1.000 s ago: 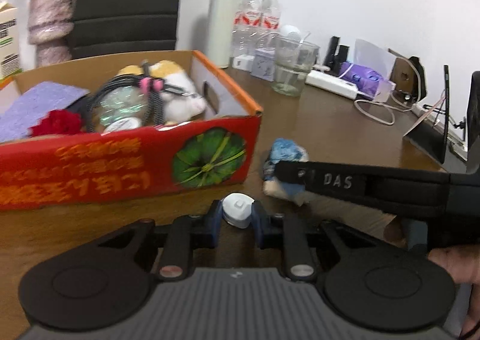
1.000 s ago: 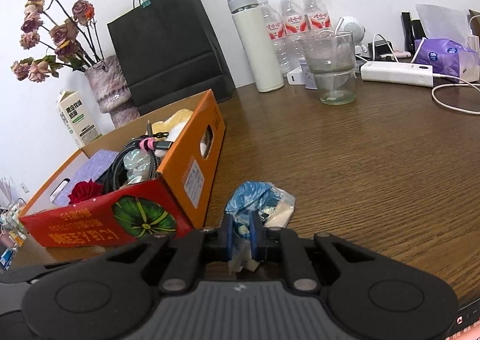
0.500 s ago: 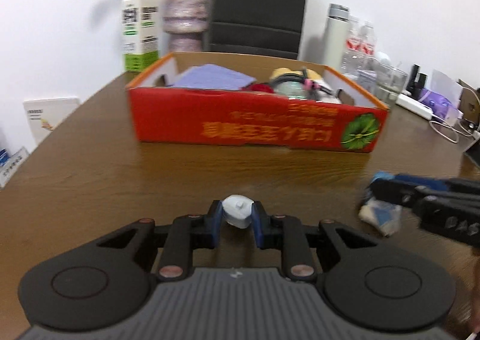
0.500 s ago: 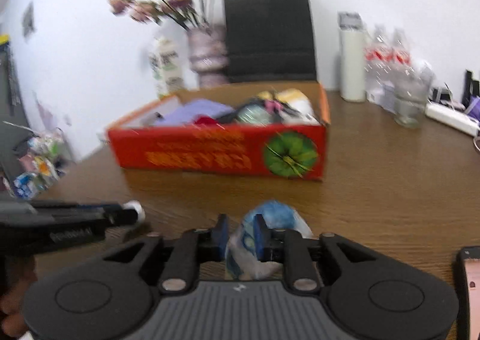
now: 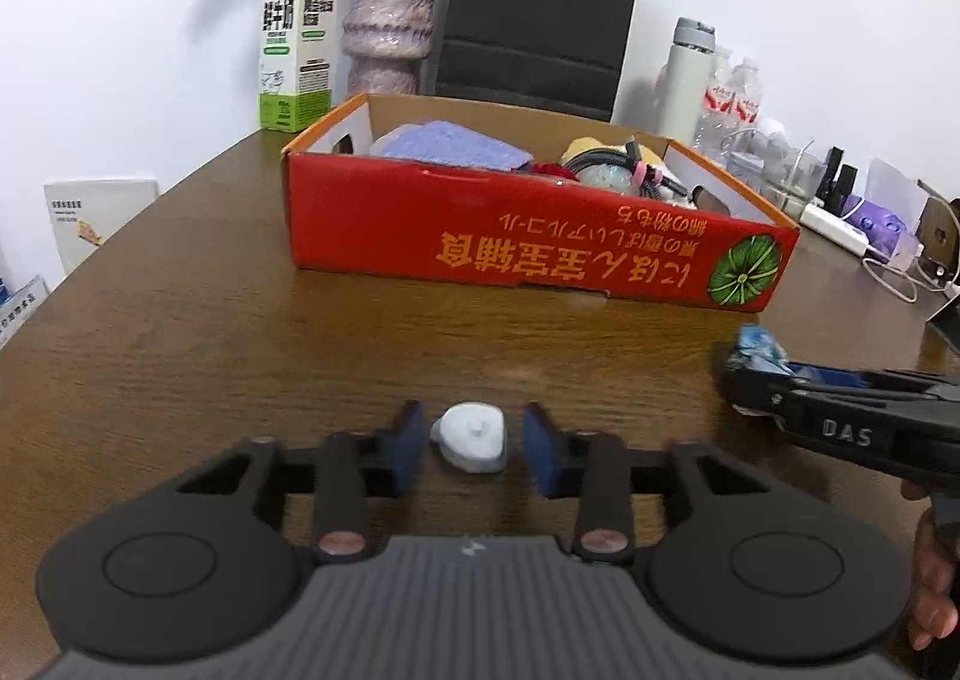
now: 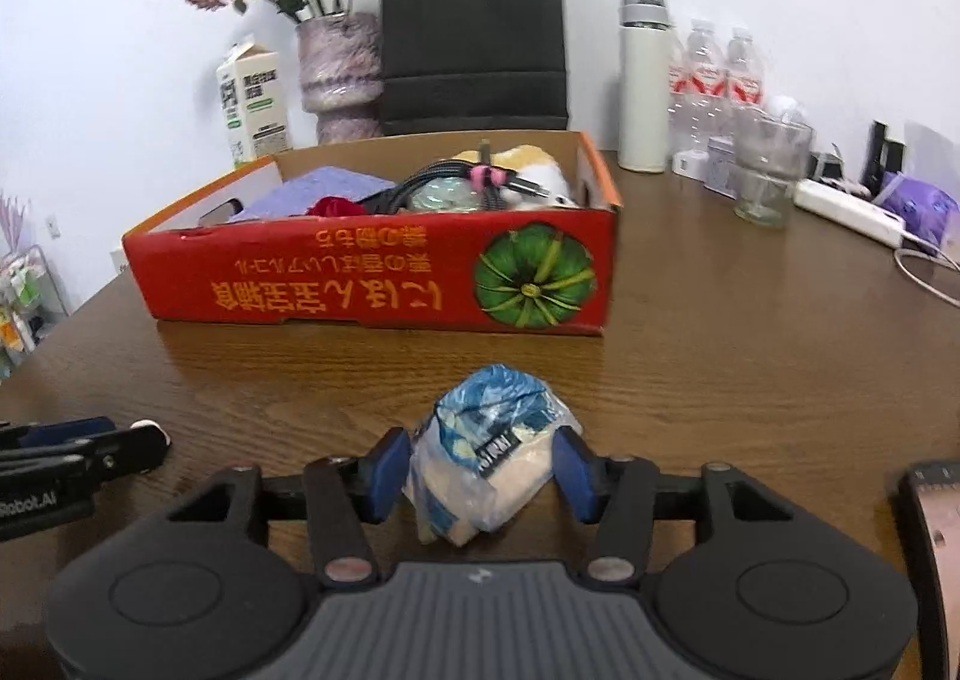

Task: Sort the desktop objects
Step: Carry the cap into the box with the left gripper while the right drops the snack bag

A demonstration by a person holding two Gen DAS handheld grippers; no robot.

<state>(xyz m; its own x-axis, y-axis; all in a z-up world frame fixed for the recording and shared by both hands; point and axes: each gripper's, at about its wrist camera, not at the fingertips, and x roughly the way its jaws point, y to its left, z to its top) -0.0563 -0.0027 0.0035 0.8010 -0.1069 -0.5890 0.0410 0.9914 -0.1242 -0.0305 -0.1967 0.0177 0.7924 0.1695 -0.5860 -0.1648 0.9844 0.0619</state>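
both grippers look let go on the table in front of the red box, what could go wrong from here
1. The small white piece sits loose between the left gripper pads; a sideways pull-out might knock it along the table.
2. The blue-and-clear bag is soft and lumpy between the right gripper pads, whose jaws have just been opening; it could snag and drag.
3. Both lie outside the red box, so neither looks sorted yet.

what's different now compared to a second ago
Both grippers swung round to face the red box's long printed side. The left gripper opened, letting go of the small white piece; the right gripper opened off the blue-and-white packet. Both things now sit on the table. The box's contents look unchanged.
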